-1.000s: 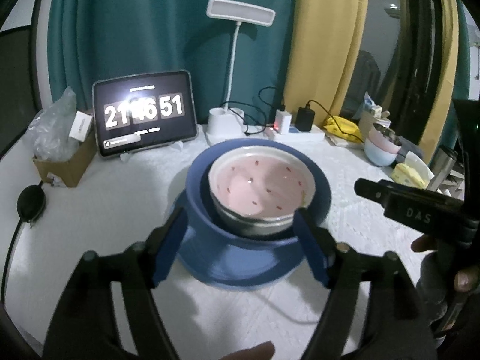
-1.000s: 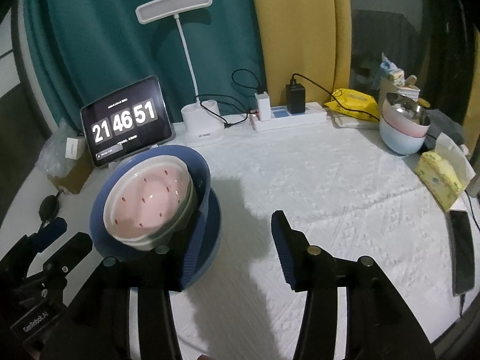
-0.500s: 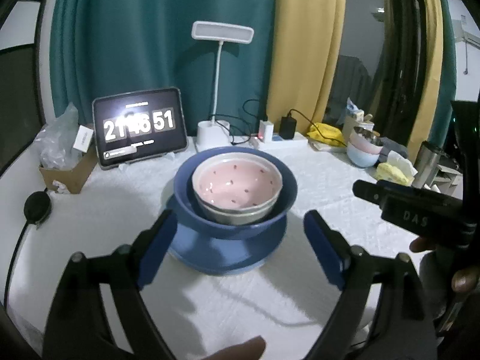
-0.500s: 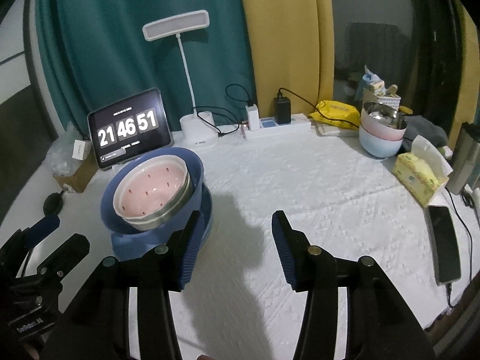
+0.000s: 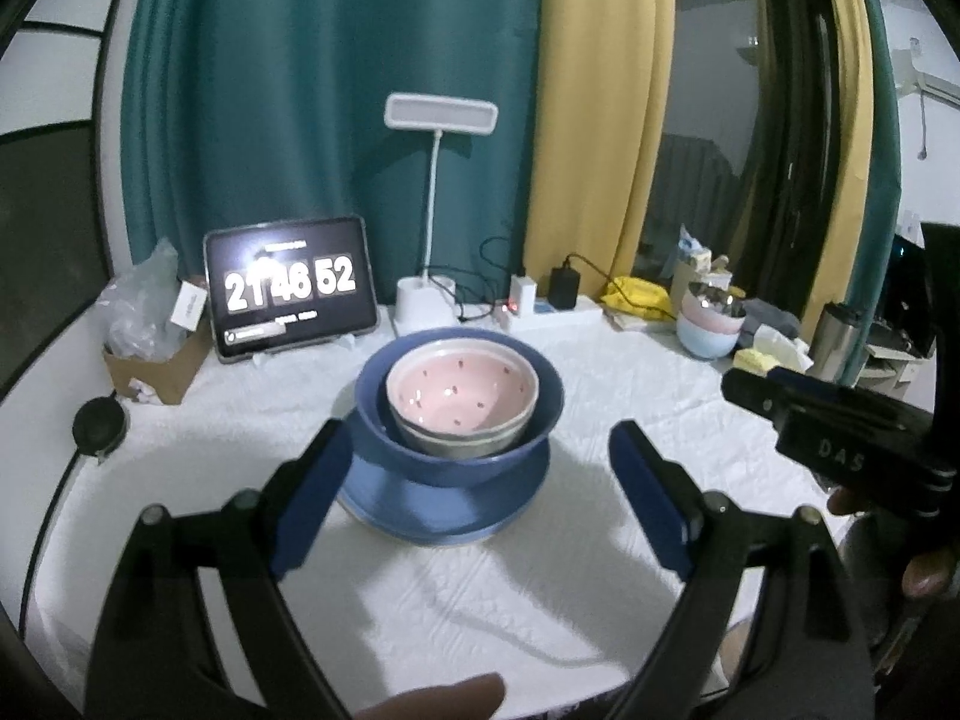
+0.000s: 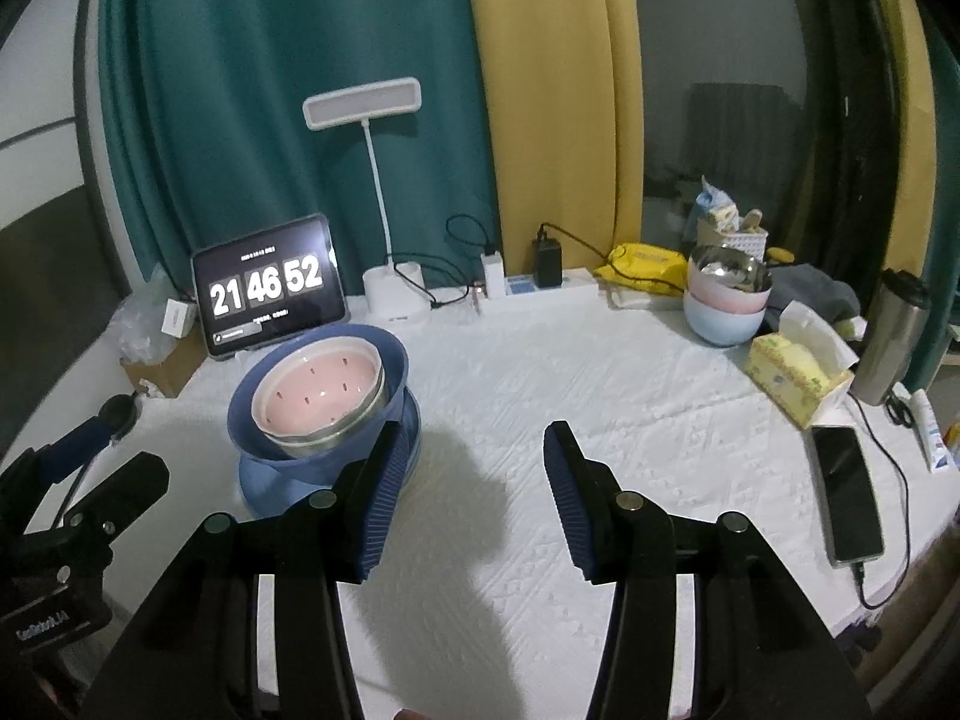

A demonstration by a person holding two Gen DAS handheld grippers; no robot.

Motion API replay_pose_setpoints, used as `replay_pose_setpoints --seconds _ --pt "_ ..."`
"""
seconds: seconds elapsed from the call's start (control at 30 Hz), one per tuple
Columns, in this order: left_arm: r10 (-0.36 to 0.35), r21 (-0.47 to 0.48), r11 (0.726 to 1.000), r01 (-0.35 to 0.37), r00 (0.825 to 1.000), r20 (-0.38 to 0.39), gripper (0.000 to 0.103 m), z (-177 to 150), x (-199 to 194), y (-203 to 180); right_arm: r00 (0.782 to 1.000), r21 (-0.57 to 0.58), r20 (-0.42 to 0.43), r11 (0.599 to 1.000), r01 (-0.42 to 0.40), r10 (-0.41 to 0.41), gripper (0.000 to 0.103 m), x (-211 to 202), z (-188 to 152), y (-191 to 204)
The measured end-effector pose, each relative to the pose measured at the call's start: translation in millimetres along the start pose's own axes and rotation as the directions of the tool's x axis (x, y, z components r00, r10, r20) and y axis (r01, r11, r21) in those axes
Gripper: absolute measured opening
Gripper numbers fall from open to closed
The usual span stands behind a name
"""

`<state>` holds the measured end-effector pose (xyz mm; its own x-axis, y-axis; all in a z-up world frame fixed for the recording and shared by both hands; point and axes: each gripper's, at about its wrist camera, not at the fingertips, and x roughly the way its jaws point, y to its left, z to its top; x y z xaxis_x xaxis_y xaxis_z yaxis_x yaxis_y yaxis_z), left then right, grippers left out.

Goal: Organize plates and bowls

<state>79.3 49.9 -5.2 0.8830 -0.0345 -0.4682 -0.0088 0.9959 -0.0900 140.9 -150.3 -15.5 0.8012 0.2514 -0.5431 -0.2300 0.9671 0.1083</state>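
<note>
A pink speckled bowl (image 5: 462, 390) sits in a grey bowl, both nested in a dark blue bowl (image 5: 528, 426) that stands on a blue plate (image 5: 444, 510) on the white tablecloth. My left gripper (image 5: 477, 438) is open wide, drawn back from the stack, with nothing between its blue pads (image 5: 306, 504). From the right wrist the same stack (image 6: 321, 390) appears at the left, leaning a little. My right gripper (image 6: 473, 432) is open over bare cloth to the right of the stack, holding nothing. Each gripper shows at the edge of the other's view.
Along the back stand a tablet clock (image 5: 291, 294), a desk lamp (image 5: 441, 114), a power strip (image 6: 540, 285) with cables and a cardboard box (image 5: 156, 360). Back right are stacked pastel bowls (image 6: 726, 300), a tissue box (image 6: 792, 372), a flask (image 6: 894, 336) and a phone (image 6: 849, 492).
Both grippers drew back from the stack and rose, so it looks smaller and farther. The left jaws widened away from the blue bowl's sides. The stack stayed put.
</note>
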Motion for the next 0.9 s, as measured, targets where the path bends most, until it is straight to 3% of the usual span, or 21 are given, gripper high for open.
replay_pose_setpoints --seconds 0.43,0.9 --pt "0.028 0.046 0.998 -0.034 0.993 0.114 0.089 11.0 -45.7 -12.0 0.997 -0.018 0.082 1.0 0.006 -0.005 0.05 -43.6 5.9 -2.4" --pt "0.042 0.055 0.997 -0.051 0.989 0.144 0.089 27.4 -71.0 -20.4 0.987 -0.032 0.159 0.999 0.015 -0.01 0.051 -79.5 12.5 -3.2"
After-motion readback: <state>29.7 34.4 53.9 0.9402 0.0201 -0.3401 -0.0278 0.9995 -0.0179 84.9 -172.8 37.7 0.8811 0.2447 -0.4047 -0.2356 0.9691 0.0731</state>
